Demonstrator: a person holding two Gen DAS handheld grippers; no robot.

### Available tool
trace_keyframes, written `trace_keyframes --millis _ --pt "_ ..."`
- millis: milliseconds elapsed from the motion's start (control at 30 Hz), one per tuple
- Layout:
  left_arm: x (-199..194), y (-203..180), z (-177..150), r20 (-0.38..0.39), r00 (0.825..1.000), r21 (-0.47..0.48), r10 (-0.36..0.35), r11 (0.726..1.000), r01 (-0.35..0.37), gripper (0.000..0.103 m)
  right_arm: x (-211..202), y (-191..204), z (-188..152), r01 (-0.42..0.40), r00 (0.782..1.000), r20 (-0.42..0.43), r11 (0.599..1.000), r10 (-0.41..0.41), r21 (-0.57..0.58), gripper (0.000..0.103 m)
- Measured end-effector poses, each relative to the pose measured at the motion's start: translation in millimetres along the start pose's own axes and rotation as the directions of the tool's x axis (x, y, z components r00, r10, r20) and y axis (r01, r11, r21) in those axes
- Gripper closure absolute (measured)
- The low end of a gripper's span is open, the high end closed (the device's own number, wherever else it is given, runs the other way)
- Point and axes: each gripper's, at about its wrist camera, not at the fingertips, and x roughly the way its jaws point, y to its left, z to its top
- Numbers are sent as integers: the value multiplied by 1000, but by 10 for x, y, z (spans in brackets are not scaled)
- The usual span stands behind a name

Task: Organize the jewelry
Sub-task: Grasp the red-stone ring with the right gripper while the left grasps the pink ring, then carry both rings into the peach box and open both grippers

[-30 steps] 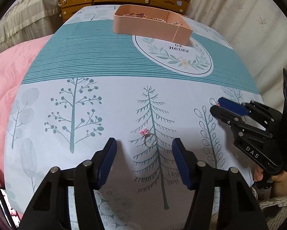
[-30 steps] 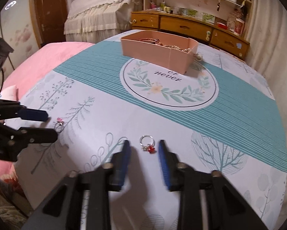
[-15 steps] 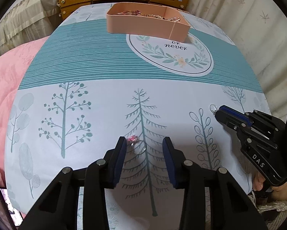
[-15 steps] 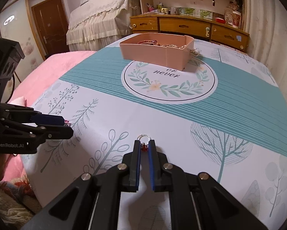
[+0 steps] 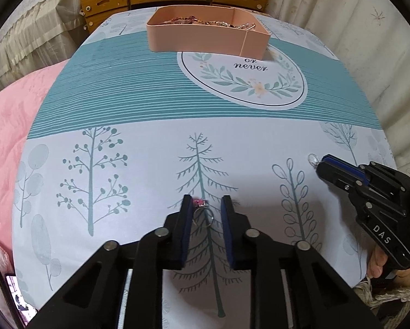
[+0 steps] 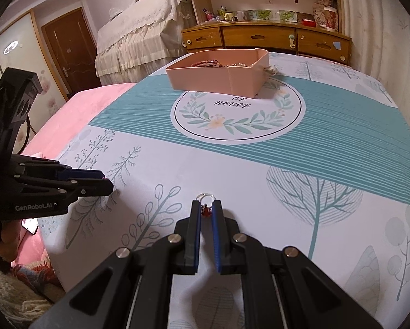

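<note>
A silver ring with a pink stone (image 5: 202,215) lies on the printed tablecloth between the fingers of my left gripper (image 5: 205,205), which is partly closed around it with gaps still showing. My right gripper (image 6: 206,209) is shut on a silver ring with a red charm (image 6: 205,210), whose loop sticks out past the tips; it also shows in the left wrist view (image 5: 312,160). The right gripper shows in the left wrist view (image 5: 324,166); the left gripper shows in the right wrist view (image 6: 106,182). A pink jewelry box (image 5: 205,38) holding several pieces stands at the far end.
The tablecloth (image 5: 150,96) covers a raised surface with a pink bedspread (image 5: 10,126) to its left. A wooden drawer unit (image 6: 265,38) stands behind the box (image 6: 218,78). Curtains (image 5: 342,13) hang on the right. A phone (image 5: 20,300) lies low at the left.
Both grippers have narrowed over their rings. The right one closed onto the red-charm ring and the left one came in around the pink-stone ring. Both views have tilted up slightly.
</note>
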Motion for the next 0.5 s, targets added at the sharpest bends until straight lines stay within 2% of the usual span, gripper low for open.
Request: trace_keyframes --millis 200,500 --pt "-16 57 -16 5 1000 -12 -29 1000 29 97 3 1 0 3 1000 -2 1000 -3 3 95" --pt "-76 174 -15 8 993 -61 -121 991 121 97 -88 60 103 -13 1000 5 1000 13 27 95"
